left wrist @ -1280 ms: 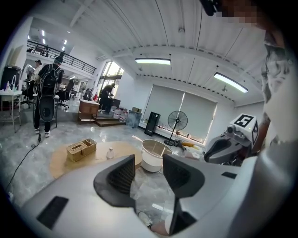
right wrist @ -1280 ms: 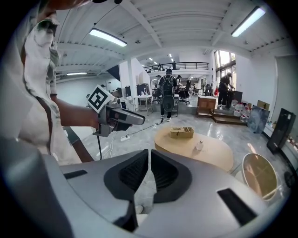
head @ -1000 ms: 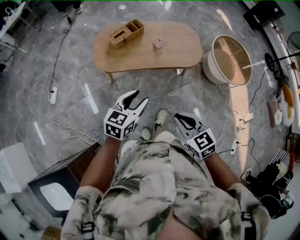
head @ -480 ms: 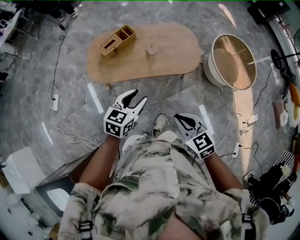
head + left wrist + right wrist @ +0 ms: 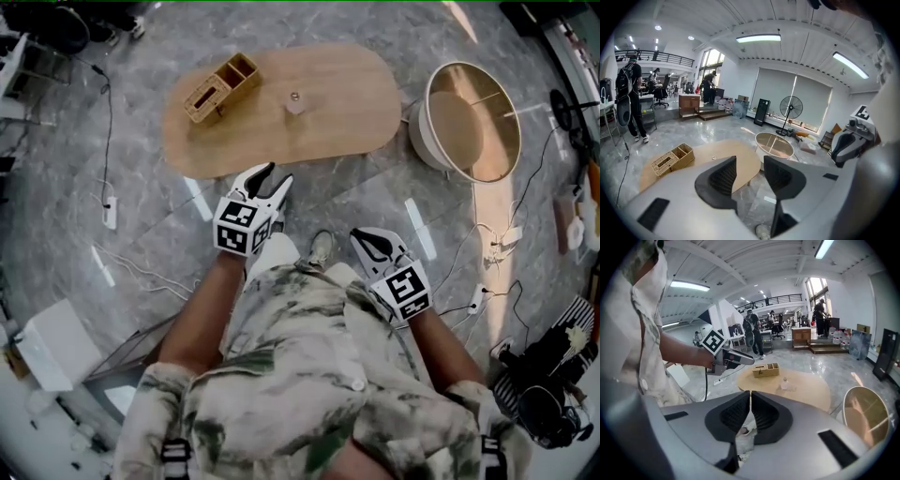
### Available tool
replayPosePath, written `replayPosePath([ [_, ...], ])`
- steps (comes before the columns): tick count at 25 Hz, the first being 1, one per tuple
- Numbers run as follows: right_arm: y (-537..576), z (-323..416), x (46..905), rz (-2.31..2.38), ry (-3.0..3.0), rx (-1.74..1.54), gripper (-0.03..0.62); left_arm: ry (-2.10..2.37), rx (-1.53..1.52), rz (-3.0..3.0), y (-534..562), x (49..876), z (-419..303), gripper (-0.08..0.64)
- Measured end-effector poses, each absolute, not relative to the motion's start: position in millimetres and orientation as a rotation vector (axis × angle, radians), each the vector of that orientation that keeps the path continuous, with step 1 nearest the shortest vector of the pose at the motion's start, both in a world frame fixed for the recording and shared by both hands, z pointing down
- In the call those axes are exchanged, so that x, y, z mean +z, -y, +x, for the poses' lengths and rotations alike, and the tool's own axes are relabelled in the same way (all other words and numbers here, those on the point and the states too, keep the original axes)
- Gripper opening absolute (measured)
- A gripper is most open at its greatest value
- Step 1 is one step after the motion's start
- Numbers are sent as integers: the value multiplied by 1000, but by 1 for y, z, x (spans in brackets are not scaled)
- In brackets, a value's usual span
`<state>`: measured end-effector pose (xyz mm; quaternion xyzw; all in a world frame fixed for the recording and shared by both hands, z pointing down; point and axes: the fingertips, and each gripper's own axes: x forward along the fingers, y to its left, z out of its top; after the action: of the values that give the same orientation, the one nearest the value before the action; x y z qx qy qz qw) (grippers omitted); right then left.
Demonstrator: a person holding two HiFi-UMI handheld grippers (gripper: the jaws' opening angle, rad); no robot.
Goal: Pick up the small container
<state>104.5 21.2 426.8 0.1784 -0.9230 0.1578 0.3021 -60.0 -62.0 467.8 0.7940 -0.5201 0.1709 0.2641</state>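
Observation:
The small container [image 5: 294, 101] is a little clear jar with a lid, standing near the middle of the oval wooden table [image 5: 347, 112]. It also shows as a tiny jar [image 5: 714, 158] in the left gripper view and a small jar [image 5: 784, 383] in the right gripper view. My left gripper [image 5: 272, 176] is open and empty, held over the floor just short of the table's near edge. My right gripper [image 5: 362, 235] is shut on nothing, lower and further back, above the person's shoe. Both are well short of the jar.
A wicker organiser basket [image 5: 222, 86] sits on the table's left end. A round white side table [image 5: 469, 117] stands to the right. Cables and power strips [image 5: 110, 211] lie on the marble floor. People stand far off in the hall [image 5: 626, 101].
The person has stepped toward the table, which now sits nearer in the head view. The left gripper has moved forward to the table's near edge; the right has hardly shifted.

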Motion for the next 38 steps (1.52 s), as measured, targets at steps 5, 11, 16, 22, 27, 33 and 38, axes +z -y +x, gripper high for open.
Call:
replayPosePath([
  [5,18,94,441,540,2408,454,34,1399,474,2147,115,498,-79,195],
  [11,78,67,460,610,2362,512,34,1363,502,2172,187,540,-102,195],
  [16,116,47,491,627,2318,566,34,1352,537,2175,241,586,-124,195],
  [22,142,32,527,634,2270,623,34,1337,590,2164,292,649,-138,195],
  [27,160,26,558,651,2232,680,34,1324,641,2148,325,705,-143,195],
  [33,173,20,587,659,2201,716,34,1305,706,2120,350,758,-148,196],
  [38,175,15,601,654,2184,742,34,1279,752,2129,365,786,-147,196],
])
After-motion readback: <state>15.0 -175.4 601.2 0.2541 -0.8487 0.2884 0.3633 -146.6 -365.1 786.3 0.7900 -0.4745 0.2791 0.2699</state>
